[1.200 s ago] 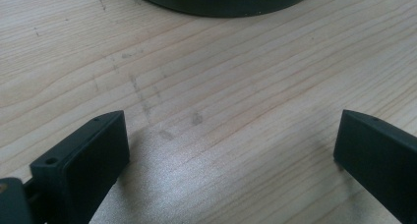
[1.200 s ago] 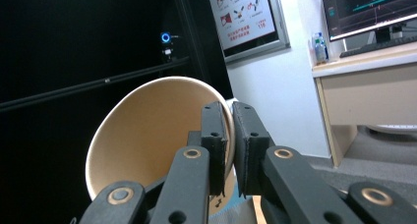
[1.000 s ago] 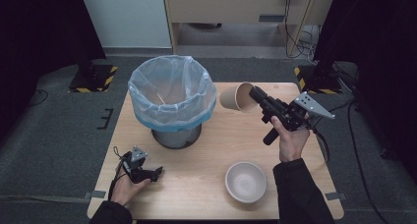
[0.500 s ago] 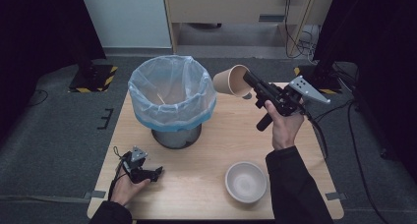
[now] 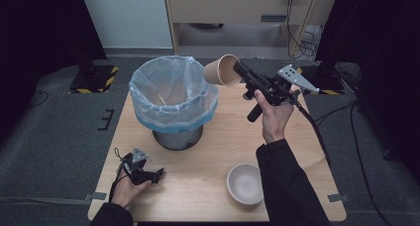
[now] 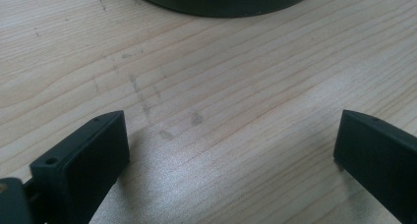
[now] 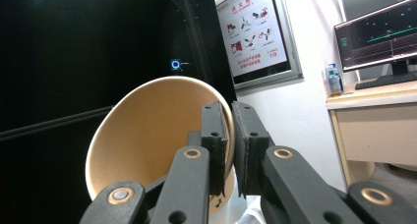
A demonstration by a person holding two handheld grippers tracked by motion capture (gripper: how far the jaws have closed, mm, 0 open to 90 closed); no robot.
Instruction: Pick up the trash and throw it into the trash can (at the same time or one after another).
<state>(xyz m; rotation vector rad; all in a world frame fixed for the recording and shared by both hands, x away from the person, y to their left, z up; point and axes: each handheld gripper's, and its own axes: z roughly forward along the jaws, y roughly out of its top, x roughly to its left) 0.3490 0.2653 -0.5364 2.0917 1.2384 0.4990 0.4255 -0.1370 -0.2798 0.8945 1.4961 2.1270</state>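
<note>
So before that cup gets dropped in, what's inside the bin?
The bin has a clear bag liner, and one thin pale stick shows inside. Its bottom is hidden behind the near rim.

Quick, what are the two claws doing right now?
Left claw: open, holding nothing, low over the table.
Right claw: closed on the rim of the paper cup, held up beside the bin.

My matte-black right tongs (image 5: 236,70) carry a grey three-cornered plate at three o'clock, brass-ringed pivots and small screw holes; a black cable trails. Left tongs (image 5: 159,174) are black, blocky. I wear dark long sleeves (image 5: 287,186).
</note>
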